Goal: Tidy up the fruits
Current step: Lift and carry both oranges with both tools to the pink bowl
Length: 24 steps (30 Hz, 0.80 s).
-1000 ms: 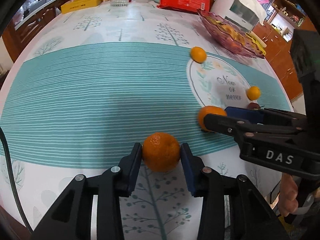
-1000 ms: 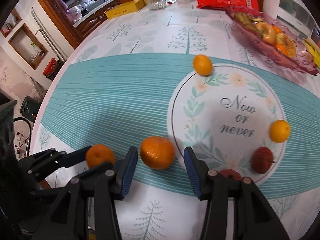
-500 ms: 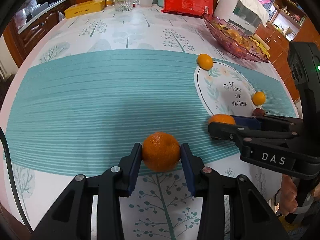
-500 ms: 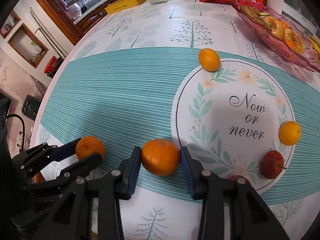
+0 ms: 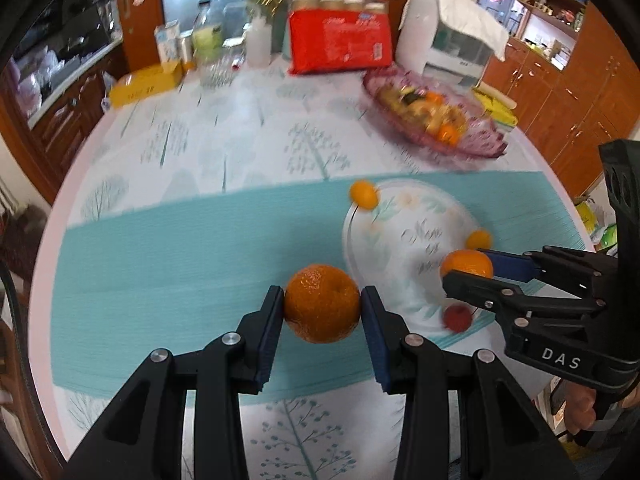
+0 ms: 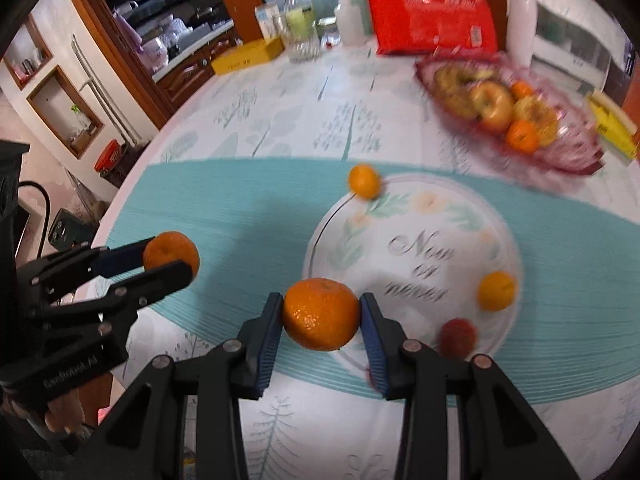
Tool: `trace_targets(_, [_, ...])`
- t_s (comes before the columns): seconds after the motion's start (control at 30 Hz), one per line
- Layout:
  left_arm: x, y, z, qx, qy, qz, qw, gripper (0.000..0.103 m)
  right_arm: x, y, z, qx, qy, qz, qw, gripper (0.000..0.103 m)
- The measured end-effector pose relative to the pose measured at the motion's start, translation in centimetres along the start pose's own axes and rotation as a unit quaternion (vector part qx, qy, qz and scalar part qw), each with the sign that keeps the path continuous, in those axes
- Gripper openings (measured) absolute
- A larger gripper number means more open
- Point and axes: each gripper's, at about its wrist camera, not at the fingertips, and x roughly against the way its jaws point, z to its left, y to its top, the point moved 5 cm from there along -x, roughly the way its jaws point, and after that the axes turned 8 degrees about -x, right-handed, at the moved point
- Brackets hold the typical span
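The left tongs (image 5: 322, 310) are clamped on a mandarin (image 5: 322, 308), held clear above the teal band near the tabletop's (image 5: 200, 148) near edge. The right tongs (image 6: 320, 314) are clamped on a second mandarin (image 6: 320, 314), likewise off the cloth. Around the printed white circle lie two small oranges (image 6: 363, 181) (image 6: 496, 291) and a red fruit (image 6: 457, 338). A pink glass fruit dish (image 6: 572, 152) sits toward the far right edge.
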Motion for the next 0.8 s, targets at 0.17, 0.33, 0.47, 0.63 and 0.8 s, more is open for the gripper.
trace_targets(0.17, [2.7, 5.4, -1.8, -0.025, 0.001, -0.029, 0.9993, 0.038, 4.7, 2.9, -2.1, 0.004, -0.005, -0.043, 0.999, 0.039])
trace_targets(0.33, [5.1, 11.5, -3.3, -0.038, 0.005, -0.070, 0.9968, 0.038, 10.5, 7.6, -5.1, 0.014, -0.031, -0.095, 0.995, 0.039])
trace_targets(0.47, [6.7, 16.6, -4.8, -0.052, 0.011, -0.102, 0.9934, 0.038, 15.2, 12.1, -7.8, 0.027, -0.072, -0.142, 0.987, 0.039])
trace_targets(0.63, [7.5, 22.4, -6.8, -0.059, 0.019, -0.134, 0.9890, 0.038, 20.0, 17.7, -11.8, 0.027, -0.110, -0.201, 0.973, 0.039])
trace_targets(0.8, [5.3, 27.0, -9.3, -0.061, 0.025, -0.144, 0.9874, 0.038, 19.8, 21.5, -15.6, 0.013, -0.117, -0.213, 0.970, 0.039])
